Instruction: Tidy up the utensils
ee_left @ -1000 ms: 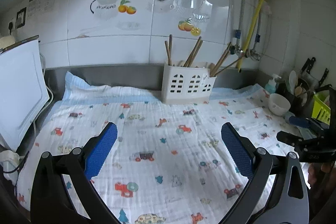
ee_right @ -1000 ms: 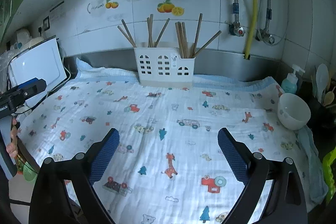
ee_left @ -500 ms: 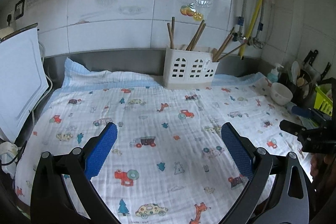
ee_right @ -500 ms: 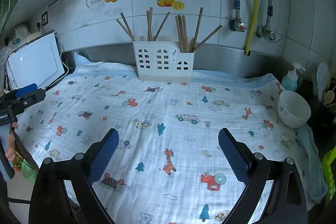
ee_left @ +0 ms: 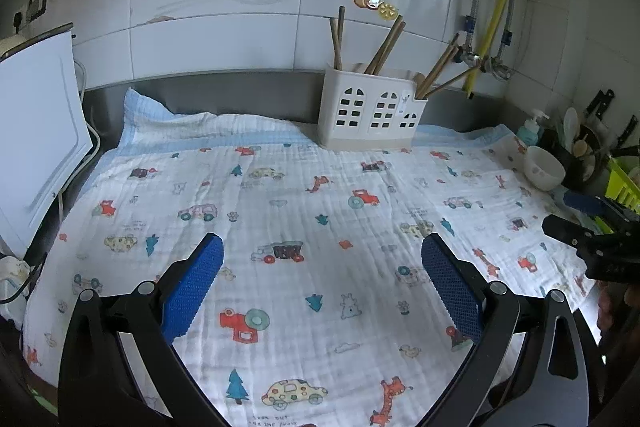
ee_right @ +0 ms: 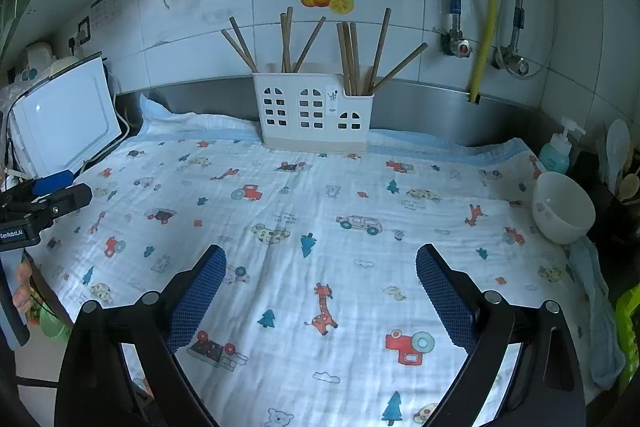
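At the back edge of the cloth (ee_right: pixel 360 267), chopsticks (ee_right: pixel 348 55) are stood in the holder (ee_right: pixel 316 115); both left gripper (ee_left: pixel 322 267) and right gripper (ee_right: pixel 320 267) are drawn back, wide, empty, so organizing probably is finished

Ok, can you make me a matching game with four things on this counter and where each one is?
Things:
1. chopstick holder
2. white bowl
3. soap pump bottle
4. white cutting board

Places:
A. leaning at the left end
B. far middle, by the wall
C. right edge of the cloth
D. right corner, behind the bowl

Pairs: 1-B, 2-C, 3-D, 4-A
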Demonstrator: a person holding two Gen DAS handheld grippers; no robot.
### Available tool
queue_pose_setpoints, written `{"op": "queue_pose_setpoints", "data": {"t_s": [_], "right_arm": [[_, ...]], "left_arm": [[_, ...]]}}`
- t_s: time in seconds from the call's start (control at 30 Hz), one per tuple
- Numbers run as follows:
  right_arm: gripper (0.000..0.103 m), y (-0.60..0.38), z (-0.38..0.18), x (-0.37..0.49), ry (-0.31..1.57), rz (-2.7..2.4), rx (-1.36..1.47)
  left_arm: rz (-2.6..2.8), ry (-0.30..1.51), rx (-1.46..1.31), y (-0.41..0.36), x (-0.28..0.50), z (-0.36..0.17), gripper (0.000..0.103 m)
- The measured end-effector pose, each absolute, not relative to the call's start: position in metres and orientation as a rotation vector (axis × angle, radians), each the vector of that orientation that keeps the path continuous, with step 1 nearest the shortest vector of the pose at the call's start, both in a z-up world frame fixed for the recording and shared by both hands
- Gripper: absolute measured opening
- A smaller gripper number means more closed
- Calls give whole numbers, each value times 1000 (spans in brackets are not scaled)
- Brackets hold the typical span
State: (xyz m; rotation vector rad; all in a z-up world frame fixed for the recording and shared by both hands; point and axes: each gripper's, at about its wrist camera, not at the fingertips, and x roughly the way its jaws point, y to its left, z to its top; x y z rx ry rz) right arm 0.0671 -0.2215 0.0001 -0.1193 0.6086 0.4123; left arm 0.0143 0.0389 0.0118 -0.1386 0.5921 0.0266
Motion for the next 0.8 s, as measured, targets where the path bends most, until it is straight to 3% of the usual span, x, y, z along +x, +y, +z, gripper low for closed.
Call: {"op": "queue_pose_setpoints", "data": {"t_s": [0.8], "right_arm": [[93,-219,-5,68,614,419,-120]], "left_arm": [[63,613,-142,39,18,3,98]]}}
